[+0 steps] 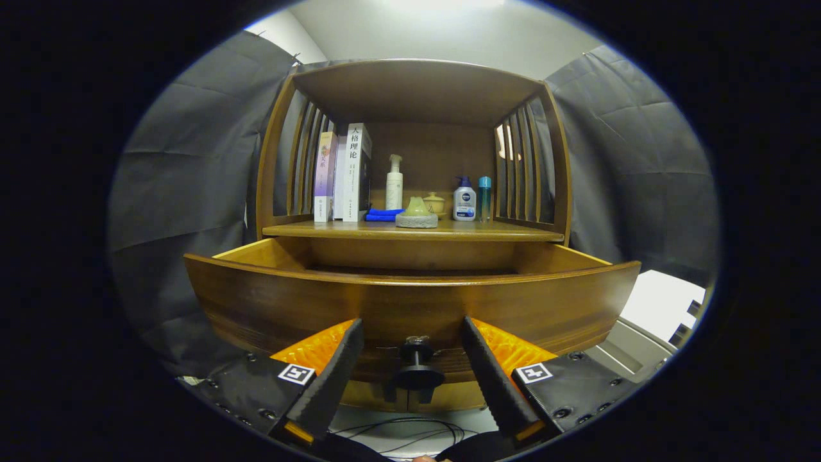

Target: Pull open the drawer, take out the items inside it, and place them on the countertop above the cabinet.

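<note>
The drawer (410,301) stands pulled out from the wooden cabinet (414,96), its curved front panel right ahead of the tool (414,340) and spanning well past both fingers to either side. The drawer's dark round knob (417,369) sits in the gap between the two fingers, apart from each of them, with neither finger touching it. The tool is released, its fingers spread wide on both sides of the knob. The inside of the drawer lies beyond the front panel and above the fingers; the floor of it is hidden behind the panel, so what it holds cannot be told.

Beyond the drawer and higher, the desk (513,232) forms the cabinet's top surface under an open shelf frame with slatted sides. On it, from the left of the tool toward the right, stand three upright books (343,173), a folded blue cloth (383,215), a white pump bottle (394,183), a small pale green piece on a round grey stone base (417,215), a small lidded yellowish pot (435,203), a white bottle with a dark pump (464,200) and a slim teal bottle (485,197). Below the tool, thin black cables (410,431) lie on a pale surface
</note>
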